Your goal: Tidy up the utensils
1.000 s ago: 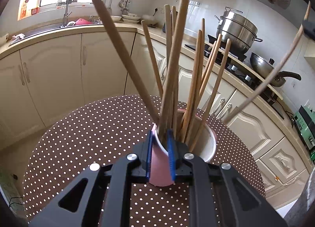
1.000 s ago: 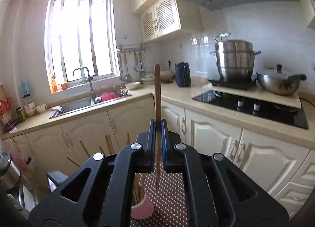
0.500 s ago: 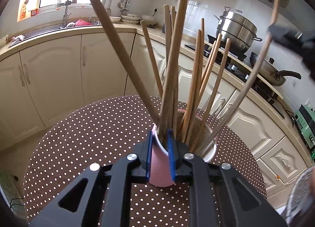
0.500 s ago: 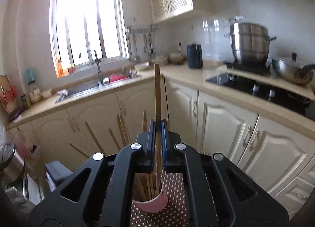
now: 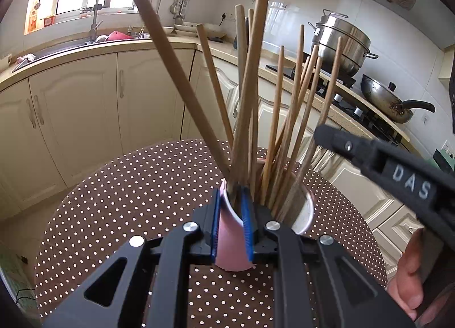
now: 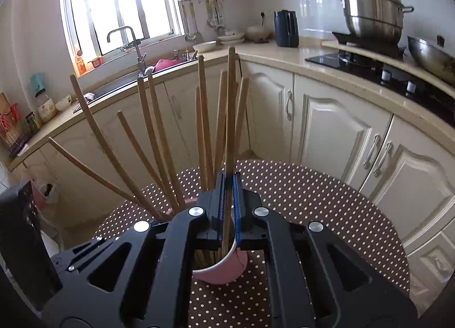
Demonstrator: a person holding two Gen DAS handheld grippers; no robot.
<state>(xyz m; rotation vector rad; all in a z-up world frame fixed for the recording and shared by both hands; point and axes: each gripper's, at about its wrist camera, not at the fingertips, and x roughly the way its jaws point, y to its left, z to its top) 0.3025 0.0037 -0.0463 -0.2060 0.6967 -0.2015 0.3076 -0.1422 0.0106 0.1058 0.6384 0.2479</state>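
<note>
the left gripper (image 5: 231, 224) is clamping the near wall of the pink cup (image 5: 231, 254) at lower centre of the frame, on the dotted table (image 5: 128, 200). the right gripper (image 6: 229, 200) is pinching one chopstick (image 6: 231, 106), its lower end sitting inside the cup among the other chopsticks (image 6: 153, 140).

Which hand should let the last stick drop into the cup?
The right gripper: it pinches the chopstick, whose lower end is already inside the pink cup. The left gripper is clamped on the cup's rim, steadying it.
</note>
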